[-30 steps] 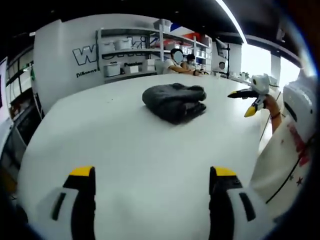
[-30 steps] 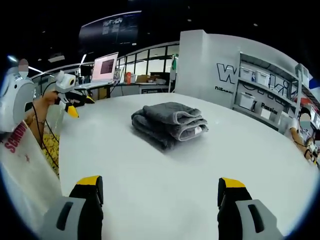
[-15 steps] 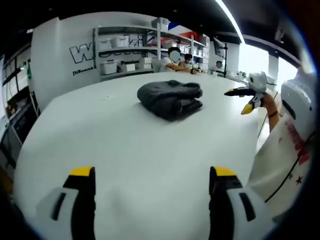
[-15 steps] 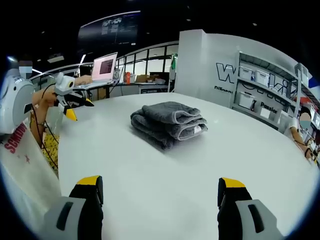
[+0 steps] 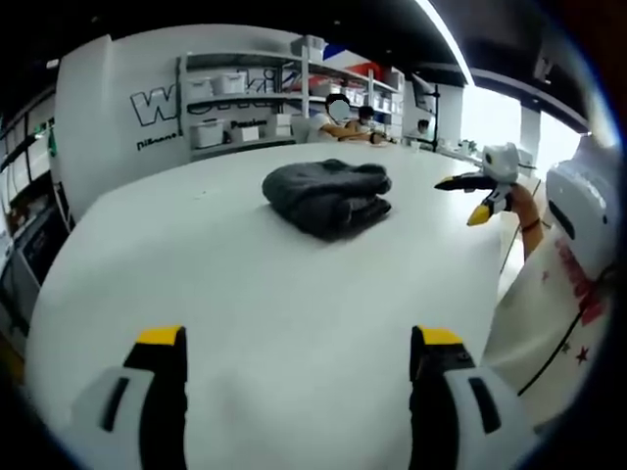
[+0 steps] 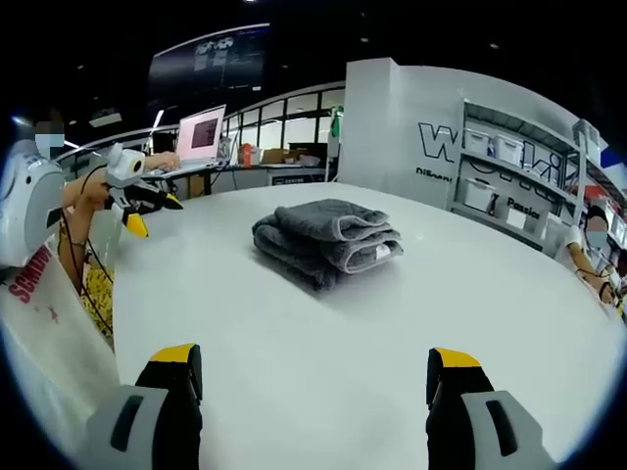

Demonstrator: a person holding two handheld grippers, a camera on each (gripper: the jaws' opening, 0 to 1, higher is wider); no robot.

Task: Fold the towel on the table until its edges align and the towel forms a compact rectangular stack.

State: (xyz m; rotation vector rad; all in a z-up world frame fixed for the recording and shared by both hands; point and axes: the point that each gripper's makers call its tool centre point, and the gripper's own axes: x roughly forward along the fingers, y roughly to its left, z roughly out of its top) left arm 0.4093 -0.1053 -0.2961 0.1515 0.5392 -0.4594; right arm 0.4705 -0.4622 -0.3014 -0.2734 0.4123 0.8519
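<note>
The grey towel [image 6: 326, 241] is seen well ahead of both claws, lying on the white table [image 5: 245, 284] as a compact folded stack, so the folding is judged complete. The left gripper [image 5: 299, 343] and the right gripper [image 6: 313, 357] are held wide and empty, well apart from the towel, probably so that the stack is left undisturbed and in view. On the shelves [image 5: 235, 108] far behind the towel, closed white bins [image 5: 208, 133] are stored; their contents cannot be told.
</note>
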